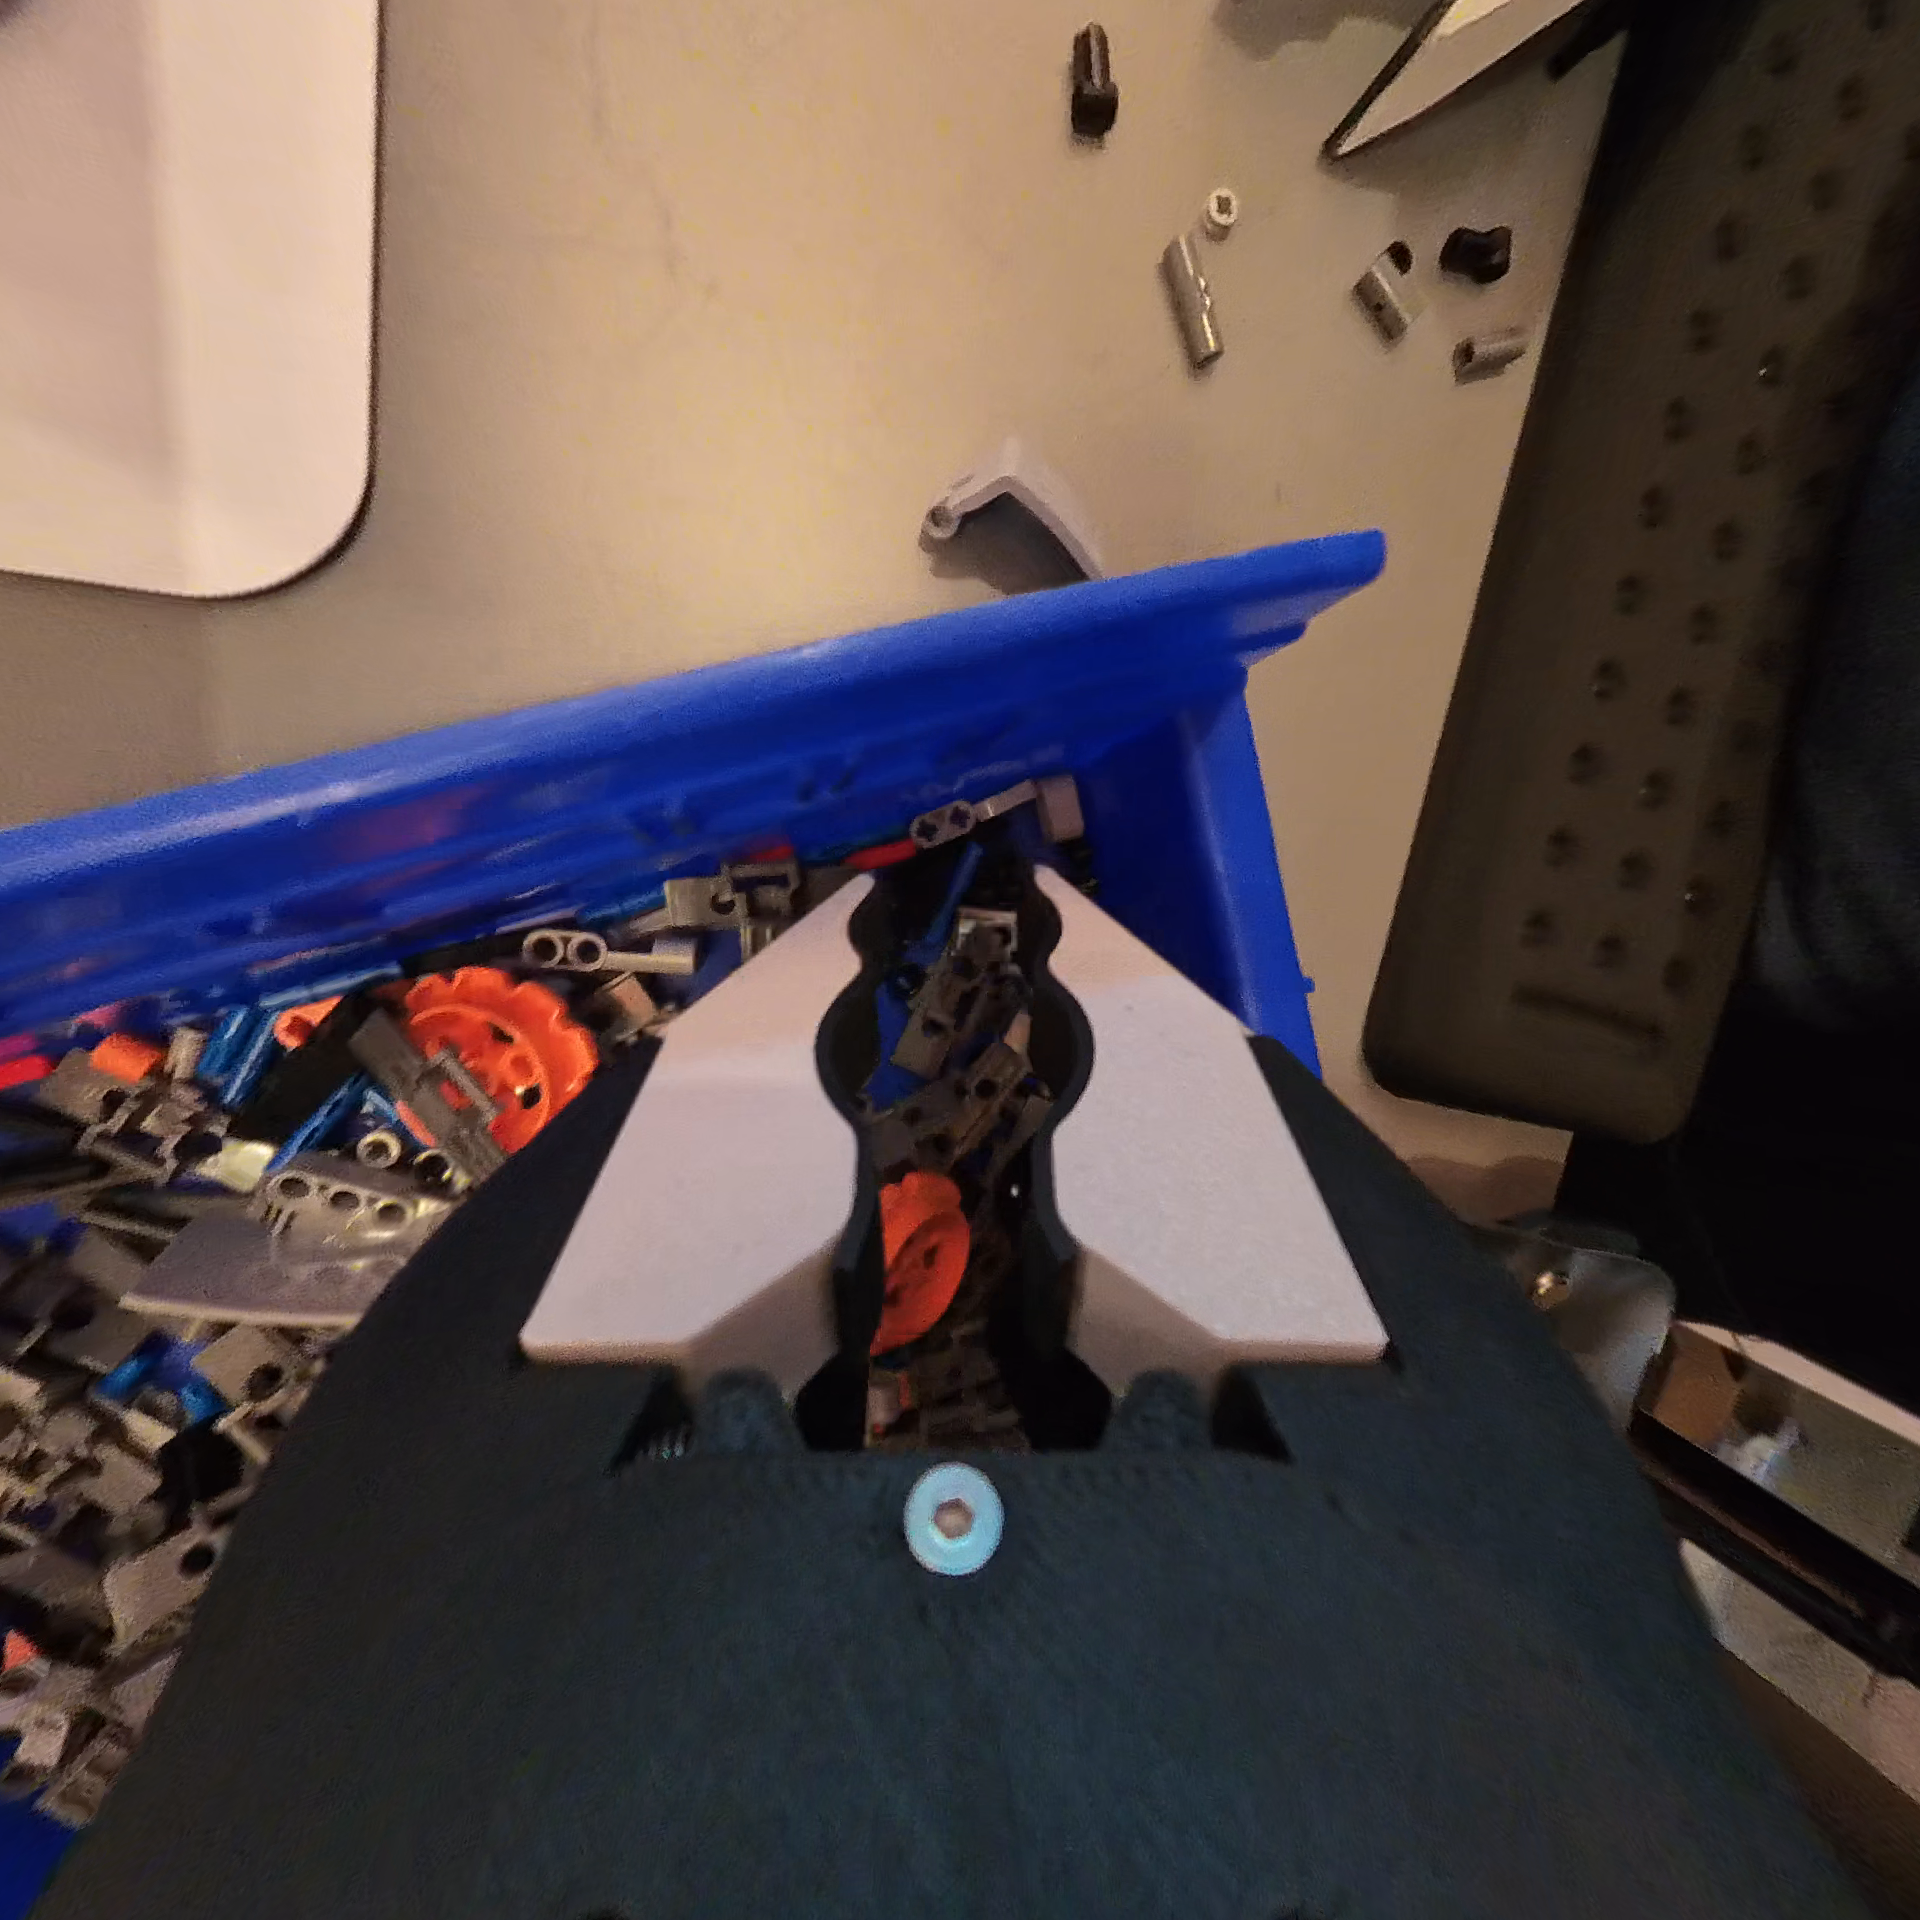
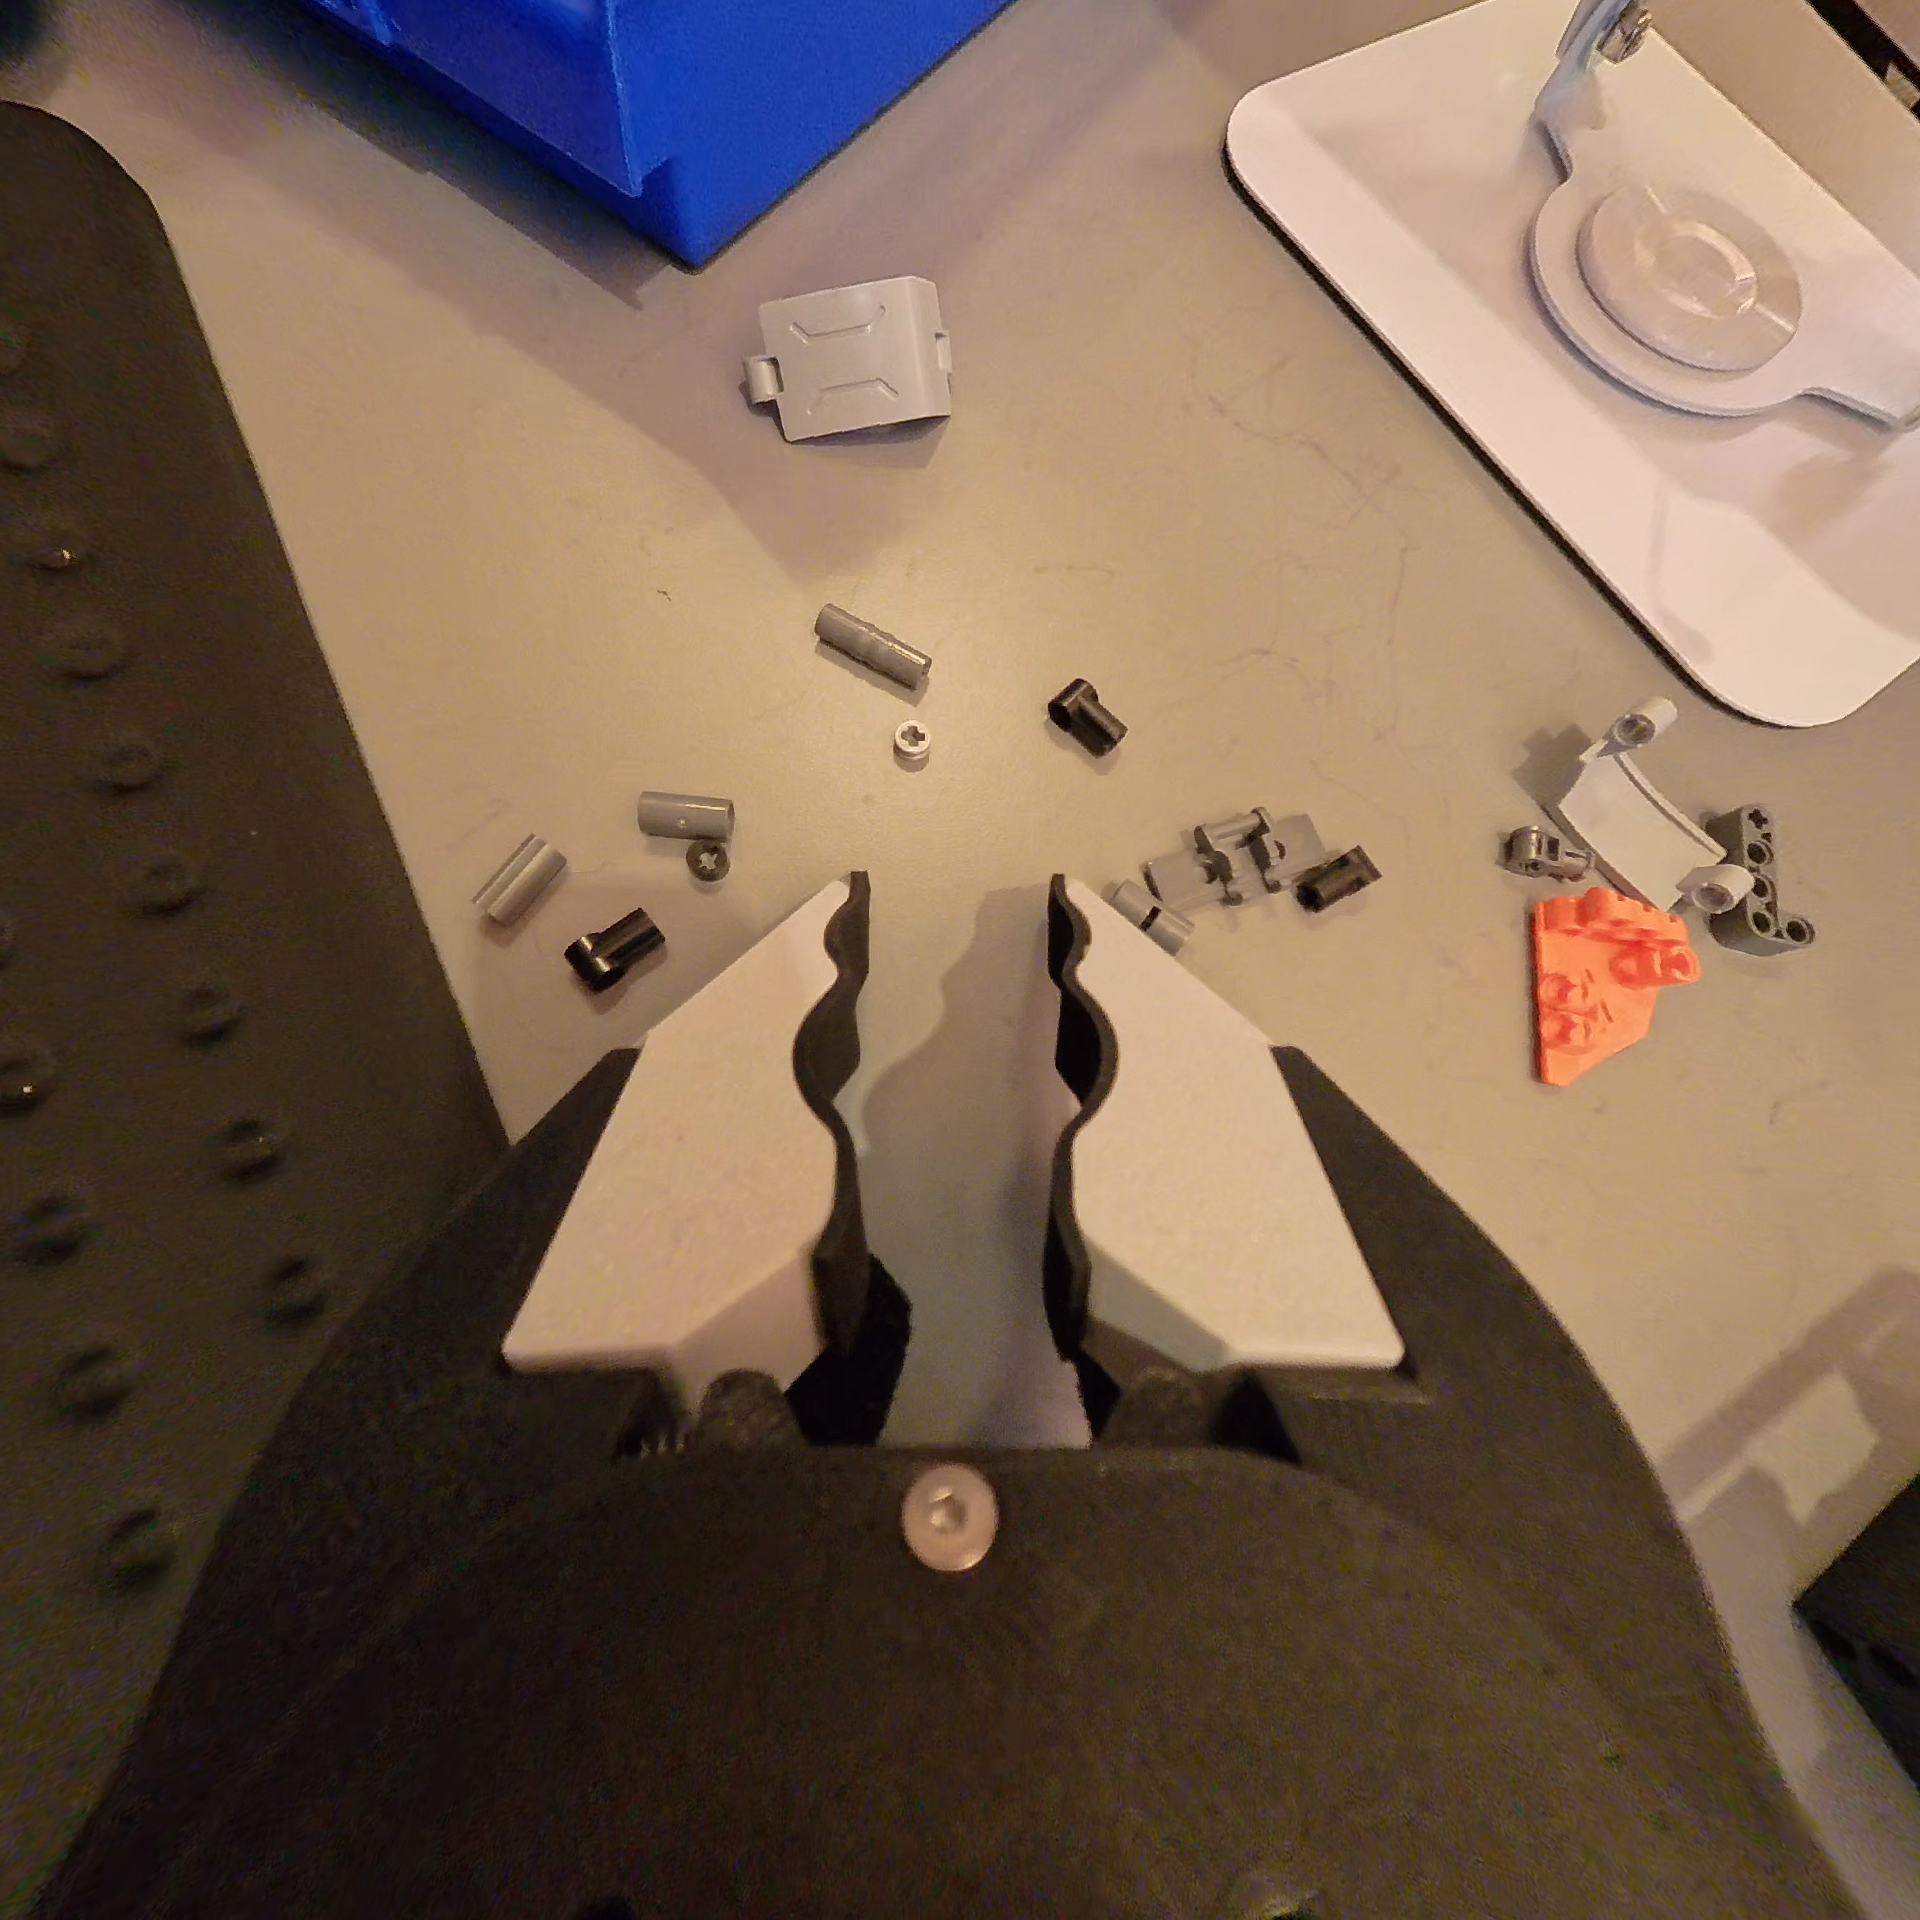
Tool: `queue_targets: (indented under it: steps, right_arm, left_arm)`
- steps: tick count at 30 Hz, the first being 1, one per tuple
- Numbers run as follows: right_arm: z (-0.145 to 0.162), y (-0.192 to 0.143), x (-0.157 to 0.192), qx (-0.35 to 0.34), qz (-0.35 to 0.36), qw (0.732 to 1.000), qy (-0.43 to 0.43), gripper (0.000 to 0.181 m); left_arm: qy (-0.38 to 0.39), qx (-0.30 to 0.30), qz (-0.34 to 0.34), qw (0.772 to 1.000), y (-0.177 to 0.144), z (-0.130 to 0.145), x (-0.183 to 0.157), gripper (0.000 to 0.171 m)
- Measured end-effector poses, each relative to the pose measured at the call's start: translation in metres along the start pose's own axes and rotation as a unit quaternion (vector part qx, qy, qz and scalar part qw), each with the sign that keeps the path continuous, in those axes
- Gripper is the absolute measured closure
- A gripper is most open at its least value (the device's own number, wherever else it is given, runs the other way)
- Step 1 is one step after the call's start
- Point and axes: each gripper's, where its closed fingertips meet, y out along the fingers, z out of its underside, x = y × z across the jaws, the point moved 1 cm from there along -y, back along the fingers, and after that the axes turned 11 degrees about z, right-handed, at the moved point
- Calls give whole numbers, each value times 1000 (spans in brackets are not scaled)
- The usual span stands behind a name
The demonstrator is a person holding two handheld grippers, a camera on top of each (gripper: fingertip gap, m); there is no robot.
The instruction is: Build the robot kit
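Observation:
My left gripper [image 1: 956, 883] is open, its fingers reaching down into the right end of a blue bin [image 1: 727, 717] full of grey, black, blue and orange building-toy parts. Dark grey beams [image 1: 956, 1049] and an orange wheel [image 1: 920, 1247] show through the gap between the jaws; I cannot tell whether they touch the fingers. An orange gear [image 1: 488, 1049] lies to the left. My right gripper [image 2: 958, 894] is open and empty, low over the grey table among loose parts: a grey hinged piece [image 2: 1231, 857] just right of its tip, a grey tube [image 2: 684, 814] and a black connector [image 2: 613, 948] to the left.
A grey flat panel [image 2: 852, 358], a grey pin [image 2: 871, 646], a small round bush [image 2: 912, 741] and an orange wedge plate [image 2: 1605, 982] lie on the table. The blue bin [image 2: 644, 94] stands at the far left, a white tray [image 2: 1455, 416] at the far right, a black studded pad [image 2: 156, 831] along the left. The grey hinged piece [image 2: 1231, 857] is about 4 cm from my right fingertips. The right tips stand about 5 cm off the black connector [image 2: 613, 948]. My right tips are about 25 cm from the orange gear [image 1: 488, 1049], my left tips only 8 cm.

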Motion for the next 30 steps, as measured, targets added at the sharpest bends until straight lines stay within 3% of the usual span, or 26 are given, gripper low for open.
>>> queue_targets:
  steps: [4,6,9,18,30]
  right_arm:
    - [0,0,-1,-1,4,1000,-2,149]
    - [0,-1,-1,-3,5,1000,-1,149]
    - [-1,-1,-2,-6,6,1000,0,148]
    - [-2,-2,-1,-9,3,1000,0,148]
    - [-2,-2,-1,-11,4,1000,0,148]
  left_arm:
    - [-40,35,-7,999,15,12,9,152]
    - [-61,30,-9,998,17,14,13,162]
    - [-92,23,-31,995,11,18,22,163]
    - [-74,20,-45,996,18,9,20,150]
    - [-65,28,-61,996,19,11,22,162]
